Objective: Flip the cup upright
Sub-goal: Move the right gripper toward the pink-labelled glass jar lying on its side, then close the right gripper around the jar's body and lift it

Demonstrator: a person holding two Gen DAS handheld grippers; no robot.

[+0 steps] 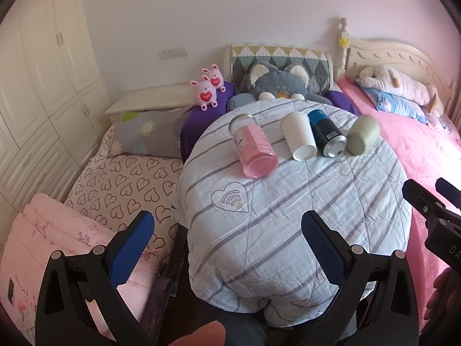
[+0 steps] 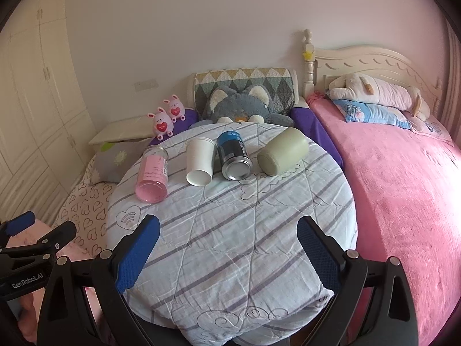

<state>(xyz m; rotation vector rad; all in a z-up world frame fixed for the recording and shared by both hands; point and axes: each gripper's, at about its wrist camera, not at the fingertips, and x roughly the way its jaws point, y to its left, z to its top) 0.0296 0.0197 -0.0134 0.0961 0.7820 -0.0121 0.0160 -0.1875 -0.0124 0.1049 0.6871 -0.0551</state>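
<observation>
Four containers lie on their sides in a row on a round table under a striped quilt (image 1: 288, 207) (image 2: 230, 230): a pink glass cup (image 1: 255, 151) (image 2: 152, 173), a white paper cup (image 1: 298, 137) (image 2: 199, 161), a dark blue can (image 1: 328, 137) (image 2: 233, 155) and a sage green cup (image 1: 361, 138) (image 2: 282, 151). My left gripper (image 1: 227, 248) is open and empty at the table's near edge. My right gripper (image 2: 227, 250) is open and empty, also at the near edge. Each gripper shows at the side of the other's view.
A grey plush cat (image 1: 279, 86) (image 2: 242, 106) sits behind the table, with two pink bunny toys (image 1: 209, 88) (image 2: 167, 115) to its left. A pink bed (image 2: 403, 187) lies to the right, a heart-print mattress (image 1: 121, 184) and folded pink blanket (image 1: 52, 248) to the left.
</observation>
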